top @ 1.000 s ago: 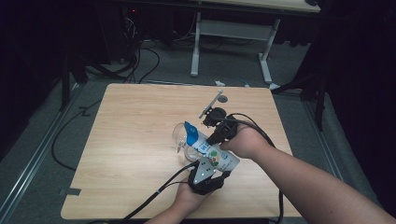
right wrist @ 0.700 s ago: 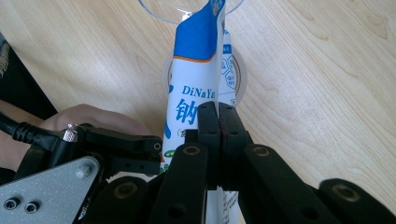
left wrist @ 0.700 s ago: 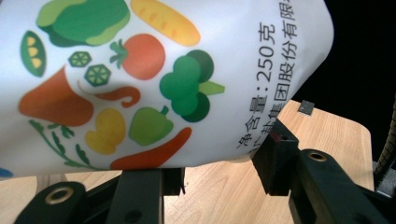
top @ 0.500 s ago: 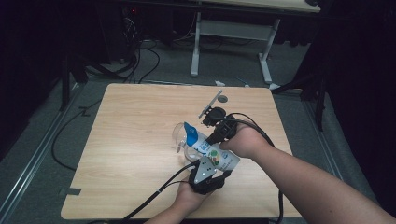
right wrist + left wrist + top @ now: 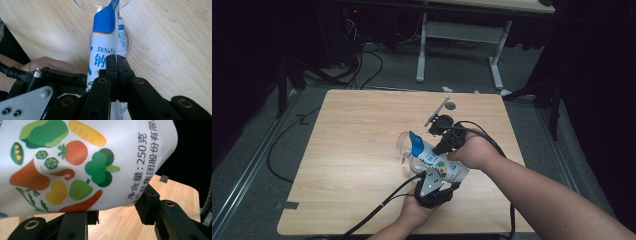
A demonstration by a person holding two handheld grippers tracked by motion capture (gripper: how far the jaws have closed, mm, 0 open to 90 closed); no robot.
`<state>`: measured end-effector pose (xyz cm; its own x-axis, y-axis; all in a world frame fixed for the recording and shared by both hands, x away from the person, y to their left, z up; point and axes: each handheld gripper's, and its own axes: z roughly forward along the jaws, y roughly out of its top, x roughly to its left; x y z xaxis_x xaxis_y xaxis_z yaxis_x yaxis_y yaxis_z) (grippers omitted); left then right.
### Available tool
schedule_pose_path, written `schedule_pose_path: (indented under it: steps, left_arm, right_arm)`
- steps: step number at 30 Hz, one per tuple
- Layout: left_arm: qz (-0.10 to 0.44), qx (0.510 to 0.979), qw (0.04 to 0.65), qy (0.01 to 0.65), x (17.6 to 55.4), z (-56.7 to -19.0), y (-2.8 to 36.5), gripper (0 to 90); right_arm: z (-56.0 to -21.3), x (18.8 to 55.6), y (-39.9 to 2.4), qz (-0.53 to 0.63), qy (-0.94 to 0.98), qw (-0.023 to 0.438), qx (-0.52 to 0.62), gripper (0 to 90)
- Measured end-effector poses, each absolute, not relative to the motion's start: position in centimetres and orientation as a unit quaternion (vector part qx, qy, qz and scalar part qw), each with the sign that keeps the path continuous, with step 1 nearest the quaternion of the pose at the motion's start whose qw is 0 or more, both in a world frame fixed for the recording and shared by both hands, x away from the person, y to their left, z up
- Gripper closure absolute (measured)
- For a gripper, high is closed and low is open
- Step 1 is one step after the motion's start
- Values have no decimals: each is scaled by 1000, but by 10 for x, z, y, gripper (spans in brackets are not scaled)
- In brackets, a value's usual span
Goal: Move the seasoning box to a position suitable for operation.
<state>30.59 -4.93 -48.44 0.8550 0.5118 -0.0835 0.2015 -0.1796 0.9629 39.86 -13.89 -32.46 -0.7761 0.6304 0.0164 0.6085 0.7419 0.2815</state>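
- Tabletop [image 5: 352, 150]: light wood, carries all items; dark floor with cables around it.
- Pouch [image 5: 434, 160]: white with a blue top and printed vegetables, held off the tabletop between both grippers near the front right, tilted with its blue end up-left over the glass. In the left gripper view its vegetable print [image 5: 75, 165] sits just above the jaws.
- Left gripper [image 5: 434, 187]: comes in from the front edge, under the lower end of the pouch; jaws part-open and clamped on the pouch's wide bottom end.
- Right gripper [image 5: 443, 142]: comes in from the right, jaws clenched flat together on the pouch's thin side seam [image 5: 116, 60], pinching it.
- Glass [image 5: 404, 147]: clear, on the tabletop just left of the pouch; the blue pouch tip sits at its rim [image 5: 100, 7].
- Small grey disc [image 5: 450, 105]: on the tabletop, well behind the grippers.
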Motion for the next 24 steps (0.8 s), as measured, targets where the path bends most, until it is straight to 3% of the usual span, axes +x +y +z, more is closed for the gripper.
schedule_pose_path:
  steps: [24]
  left_arm:
    - [131, 753, 599, 239, 307, -482, -51, 593]
  right_arm:
    - [-324, 400, -136, 137, 934, 43, 327, 897]
